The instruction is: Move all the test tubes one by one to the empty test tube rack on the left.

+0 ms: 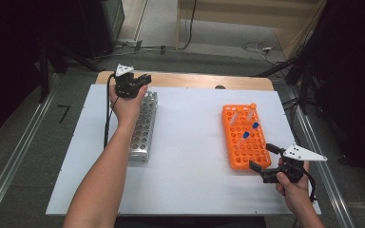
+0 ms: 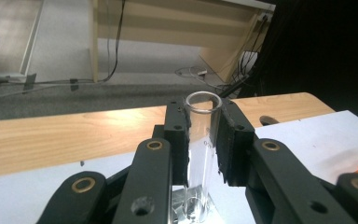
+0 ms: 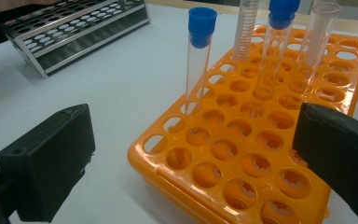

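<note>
The left gripper is clamped on a clear, uncapped glass test tube, upright over the far end of the silver metal tube rack near the bench's far-left corner. A misaligned descent could jam the glass on the hole's rim (it might crack). The right gripper hovers with jaws wide, empty, at the orange plastic rack's near-right corner.

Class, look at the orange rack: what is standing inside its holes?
The orange rack holds four upright tubes: two with blue caps, two uncapped. Their bottoms are hidden inside the holes. Most holes stand empty.
</note>
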Available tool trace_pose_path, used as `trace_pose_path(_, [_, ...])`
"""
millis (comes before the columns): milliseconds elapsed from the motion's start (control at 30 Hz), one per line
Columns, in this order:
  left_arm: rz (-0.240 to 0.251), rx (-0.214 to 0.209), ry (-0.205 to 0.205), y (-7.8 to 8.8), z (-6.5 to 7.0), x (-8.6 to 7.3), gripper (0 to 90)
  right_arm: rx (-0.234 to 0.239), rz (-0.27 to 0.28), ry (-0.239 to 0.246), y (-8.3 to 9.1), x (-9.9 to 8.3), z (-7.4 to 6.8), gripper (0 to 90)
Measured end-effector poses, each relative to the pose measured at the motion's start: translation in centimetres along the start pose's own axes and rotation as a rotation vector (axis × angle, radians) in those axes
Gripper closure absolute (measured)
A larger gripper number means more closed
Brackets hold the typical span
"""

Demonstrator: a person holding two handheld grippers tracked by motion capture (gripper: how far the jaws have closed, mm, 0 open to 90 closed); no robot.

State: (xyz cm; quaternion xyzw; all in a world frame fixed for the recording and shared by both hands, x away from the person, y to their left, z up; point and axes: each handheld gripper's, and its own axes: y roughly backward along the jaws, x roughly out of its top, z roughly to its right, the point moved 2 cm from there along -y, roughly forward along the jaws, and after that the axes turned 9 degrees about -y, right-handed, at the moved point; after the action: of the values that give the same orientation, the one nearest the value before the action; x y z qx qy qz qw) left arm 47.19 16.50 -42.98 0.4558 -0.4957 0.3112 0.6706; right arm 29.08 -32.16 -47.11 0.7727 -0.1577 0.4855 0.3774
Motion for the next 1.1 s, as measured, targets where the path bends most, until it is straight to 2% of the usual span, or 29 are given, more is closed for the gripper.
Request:
trace_pose_path(100, [-0.032,0.005,-0.021,-0.5,0.3,-0.4,76.1,-0.004,0.0,-0.004,0.0,0.0,0.0,0.0])
trace_pose_path(133, [-0.06,0.007,-0.042,-0.8,0.5,-0.7,76.2,-0.006,0.001,-0.003,0.0,0.0,0.0,0.0])
trace_pose_path(200, [-0.063,0.012,-0.046,-0.9,0.6,-0.7,76.2,-0.008,0.0,-0.004,0.0,0.0,0.1,0.0])
trace_pose_path(267, [-0.06,0.014,-0.046,-0.9,0.6,-0.6,76.1,-0.009,-0.001,-0.004,0.0,-0.1,0.1,0.0])
trace_pose_path(367, [-0.084,0.005,-0.016,-0.8,0.3,-0.6,75.8,-0.011,-0.001,-0.005,0.0,-0.1,0.2,0.0])
trace_pose_path(600, [-0.122,0.009,-0.035,-0.7,0.4,-0.7,75.0,-0.011,0.0,-0.007,0.0,-0.1,0.3,0.0])
trace_pose_path(700, [-0.141,0.013,-0.073,-0.8,0.7,-0.7,75.1,-0.014,0.001,-0.009,-0.1,-0.1,0.3,0.0])
trace_pose_path(733, [-0.159,0.016,-0.122,-0.9,1.0,-0.6,75.1,-0.016,-0.001,-0.007,-0.1,-0.1,0.3,0.0])
trace_pose_path(767, [-0.159,0.016,-0.122,-0.9,1.0,-0.6,75.2,-0.017,-0.001,-0.007,-0.1,-0.1,0.3,0.0])
trace_pose_path(800, [-0.184,0.021,-0.167,-1.0,1.3,-0.7,75.3,-0.017,-0.001,-0.007,-0.1,-0.1,0.3,0.0])
trace_pose_path(867, [-0.197,0.022,-0.18,-1.1,1.4,-0.8,75.4,-0.018,-0.002,-0.007,-0.1,-0.1,0.3,0.0])
trace_pose_path(900, [-0.201,0.022,-0.181,-1.1,1.4,-0.8,75.3,-0.02,-0.002,-0.008,-0.1,-0.1,0.3,0.0])
trace_pose_path(1067, [-0.204,0.022,-0.138,-0.9,1.0,-0.7,70.3,-0.018,-0.002,-0.008,-0.1,-0.2,0.4,0.0])
trace_pose_path(1100, [-0.209,0.024,-0.134,-0.8,0.9,-0.7,64.5,-0.02,-0.004,-0.013,-0.1,-0.2,0.4,0.0])
